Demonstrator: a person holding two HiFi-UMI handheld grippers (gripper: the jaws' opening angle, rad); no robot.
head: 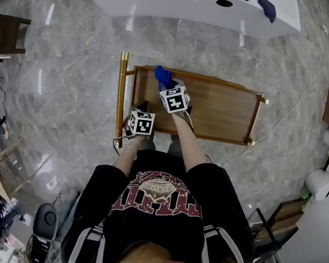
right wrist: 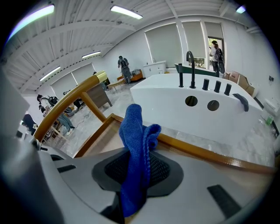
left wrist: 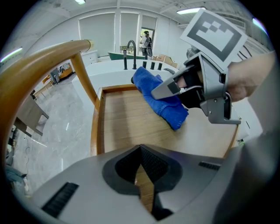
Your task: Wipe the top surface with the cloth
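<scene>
1. Right tool [right wrist: 134,188]: jaws clamped on blue terry cloth [right wrist: 136,148]. Cloth stands up betw. the jaws in a bunched fold, its lower end cut off below the pads
2. Left gripper view: cloth hangs from right tool's tip, lowest fold touching the rimmed wooden worktop [left wrist: 127,127] twd. its far-left corner. Part of the cloth is hidden behind that tool's grey body
3. Left tool [left wrist: 142,175]: jaws drawn together to a thin slit w/ nothing betw. them, only wood seen thru the gap. It's at worktop's near-left end, just beside the curved gold rail [left wrist: 43,59]
4. Head view: both tools' jaws are hidden under their marker cubes, and only the cloth's blue tip pokes out past the right cube
5. Worktop's near edge is partly covered by the person's forearms. What's under the worktop can't be made out
6. White tub w/ black taps [right wrist: 175,100] sits beyond the worktop, apart from it, w/ grey marble floor [head: 74,51] betw. In head view its far side is cut off by the frame
</scene>
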